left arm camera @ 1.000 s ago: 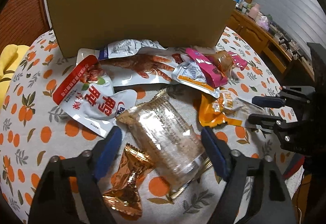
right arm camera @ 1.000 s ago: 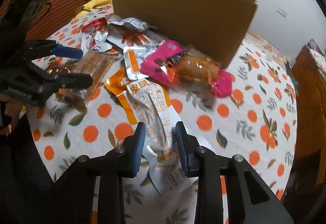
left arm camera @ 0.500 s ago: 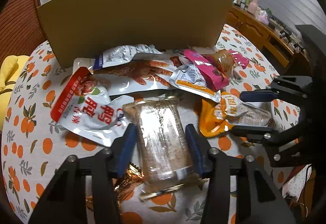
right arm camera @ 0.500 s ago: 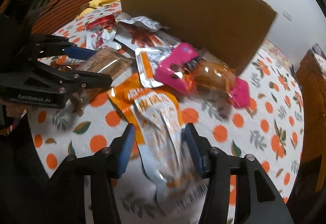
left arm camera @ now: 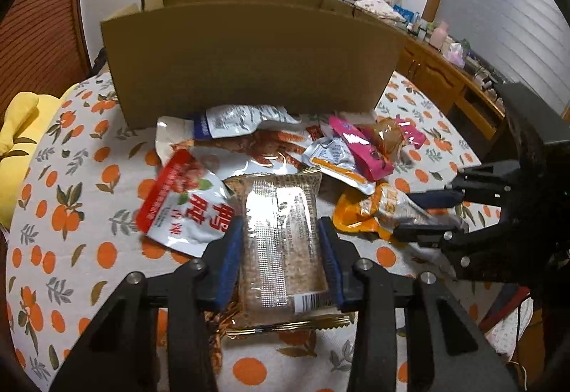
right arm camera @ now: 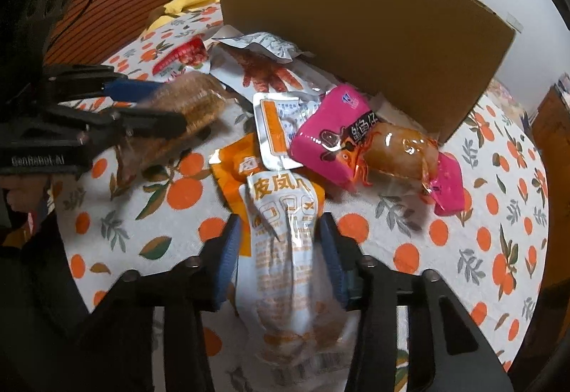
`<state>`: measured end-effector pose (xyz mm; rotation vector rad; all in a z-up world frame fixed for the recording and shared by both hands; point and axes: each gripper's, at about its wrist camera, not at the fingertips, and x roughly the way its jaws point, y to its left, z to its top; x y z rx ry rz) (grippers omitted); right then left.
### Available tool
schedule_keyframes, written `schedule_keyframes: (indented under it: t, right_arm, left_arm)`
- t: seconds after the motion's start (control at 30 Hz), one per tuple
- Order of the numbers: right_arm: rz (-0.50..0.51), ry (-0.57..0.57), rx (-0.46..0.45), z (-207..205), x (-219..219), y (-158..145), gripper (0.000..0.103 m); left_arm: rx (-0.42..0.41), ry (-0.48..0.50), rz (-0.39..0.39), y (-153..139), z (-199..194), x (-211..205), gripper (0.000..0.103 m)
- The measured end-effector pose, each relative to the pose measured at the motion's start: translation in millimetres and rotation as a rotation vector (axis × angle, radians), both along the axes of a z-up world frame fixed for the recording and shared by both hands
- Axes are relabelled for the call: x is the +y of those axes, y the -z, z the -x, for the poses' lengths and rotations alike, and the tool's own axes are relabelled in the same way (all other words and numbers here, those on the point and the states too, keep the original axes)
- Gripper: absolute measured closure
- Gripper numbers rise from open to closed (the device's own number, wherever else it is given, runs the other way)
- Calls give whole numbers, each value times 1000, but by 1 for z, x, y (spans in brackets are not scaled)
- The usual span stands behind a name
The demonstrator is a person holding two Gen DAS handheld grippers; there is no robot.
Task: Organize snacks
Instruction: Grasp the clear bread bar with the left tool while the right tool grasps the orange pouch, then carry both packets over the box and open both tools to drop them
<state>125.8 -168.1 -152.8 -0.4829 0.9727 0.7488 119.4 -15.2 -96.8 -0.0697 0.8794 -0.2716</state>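
Note:
My left gripper point(left arm camera: 281, 242) is shut on a clear pack of brown cake point(left arm camera: 281, 238), held a little above the table; it shows from the side in the right wrist view point(right arm camera: 188, 103). My right gripper point(right arm camera: 281, 242) is shut on an orange-and-white chicken-feet pouch point(right arm camera: 285, 246), also seen in the left wrist view point(left arm camera: 384, 210). A tall open cardboard box point(left arm camera: 249, 60) stands at the back. More snacks lie in front of it: a red-and-white duck pouch point(left arm camera: 185, 203), a pink squid pack point(right arm camera: 331, 135) and an amber sausage pack point(right arm camera: 399, 153).
The round table has an orange-print cloth point(left arm camera: 71, 213). A yellow cushion point(left arm camera: 17, 142) lies at the far left. A wooden counter with bottles point(left arm camera: 449, 64) runs along the right wall. A gold wrapper point(left arm camera: 221, 324) lies under the left gripper.
My left gripper closed on the cake pack and lifted it. My right gripper shifted along the orange-and-white pouch and raised it, with the jaws now wider round its body.

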Motion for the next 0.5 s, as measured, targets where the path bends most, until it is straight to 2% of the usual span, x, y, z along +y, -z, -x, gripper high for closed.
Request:
schedule_keyframes:
  t: [0.07, 0.27, 0.5]
  right_arm:
    - [-16, 19, 12, 2, -9, -3, 73]
    - [-22, 30, -34, 18, -17, -7, 78]
    - [-12, 26, -79, 38, -24, -11, 78]
  left_arm:
    - [-13, -1, -6, -4, 2, 1, 64]
    - [-39, 0, -5, -10, 6, 1, 64]
    - [-55, 9, -7, -14, 9, -3, 64]
